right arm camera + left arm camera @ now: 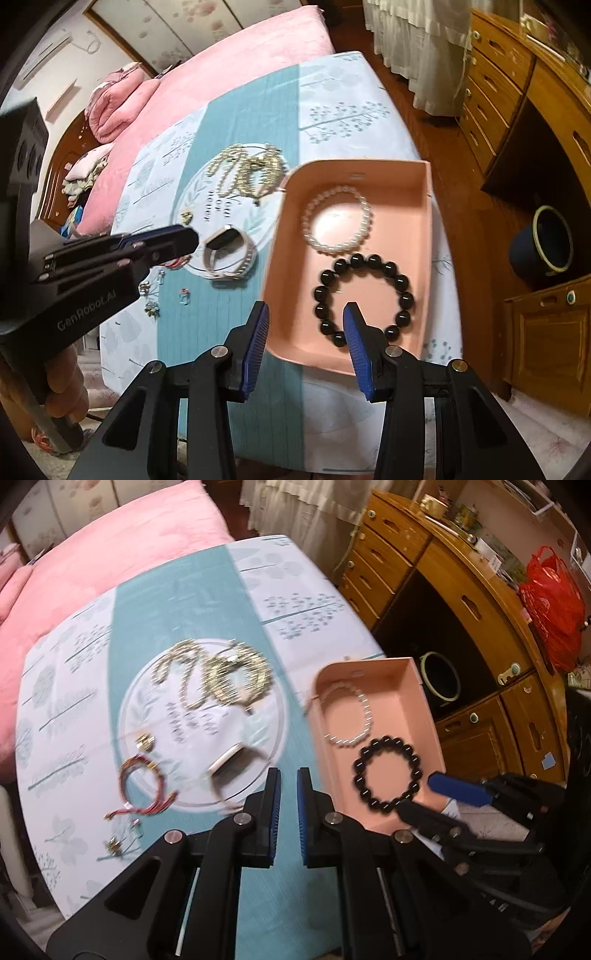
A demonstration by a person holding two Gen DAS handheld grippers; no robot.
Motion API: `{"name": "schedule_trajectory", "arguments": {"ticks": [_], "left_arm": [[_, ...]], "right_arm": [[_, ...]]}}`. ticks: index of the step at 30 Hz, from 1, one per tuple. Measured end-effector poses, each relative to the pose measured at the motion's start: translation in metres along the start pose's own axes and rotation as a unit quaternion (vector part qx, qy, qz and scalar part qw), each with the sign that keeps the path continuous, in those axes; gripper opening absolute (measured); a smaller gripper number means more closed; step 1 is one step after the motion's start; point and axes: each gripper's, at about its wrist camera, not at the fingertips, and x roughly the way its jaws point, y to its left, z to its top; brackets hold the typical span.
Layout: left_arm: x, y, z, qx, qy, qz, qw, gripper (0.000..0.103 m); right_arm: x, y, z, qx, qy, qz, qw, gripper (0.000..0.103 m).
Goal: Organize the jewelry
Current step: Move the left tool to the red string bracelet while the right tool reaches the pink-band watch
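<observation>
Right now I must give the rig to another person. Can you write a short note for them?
Left gripper: jaws shut, holding nothing, over the cloth.
Right gripper: jaws part open, nothing between them, at the near edge of the pink box.
Done: white pearl bracelet and black bead bracelet lie in the box.
Left on the cloth: watch, pearl necklace pile, red cord bracelet, small earrings.

Soft, even indoor light, moderately bright; a pale glare patch on the floor of the pink rectangular plastic tray [413, 206]; jewellery left of that tray smears with motion blur; fisheye bending and dark vignette at frame edges.
</observation>
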Motion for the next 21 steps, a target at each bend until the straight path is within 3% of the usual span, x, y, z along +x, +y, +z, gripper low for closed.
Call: {"name": "schedule_trajectory", "arguments": {"ticks": [3, 5, 7, 8, 15, 21], "left_arm": [[-0.009, 0.022, -0.012, -0.015, -0.002, 0.009, 0.9998, 0.009], [-0.015, 0.037, -0.019, -0.027, -0.004, 0.016, 0.9995, 0.019], [-0.023, 0.055, -0.028, -0.043, -0.011, 0.023, 0.9988, 0.037], [-0.027, 0.065, -0.032, -0.051, -0.017, 0.028, 0.9981, 0.039], [-0.045, 0.119, -0.057, -0.093, -0.031, 0.056, 0.9936, 0.04], [-0.041, 0.165, -0.082, -0.132, -0.018, 0.07, 0.9886, 0.04]], "right_arm": [[-0.002, 0.019, 0.001, -0.017, -0.004, 0.001, 1.0, 0.042], [-0.003, 0.029, 0.002, -0.026, -0.005, 0.001, 1.0, 0.042], [-0.003, 0.043, 0.003, -0.038, -0.007, 0.004, 0.999, 0.042], [-0.002, 0.05, 0.003, -0.044, -0.008, 0.004, 0.999, 0.042], [0.014, 0.095, 0.005, -0.077, 0.002, 0.011, 0.997, 0.042], [0.031, 0.122, 0.008, -0.084, 0.013, 0.014, 0.996, 0.042]]}}
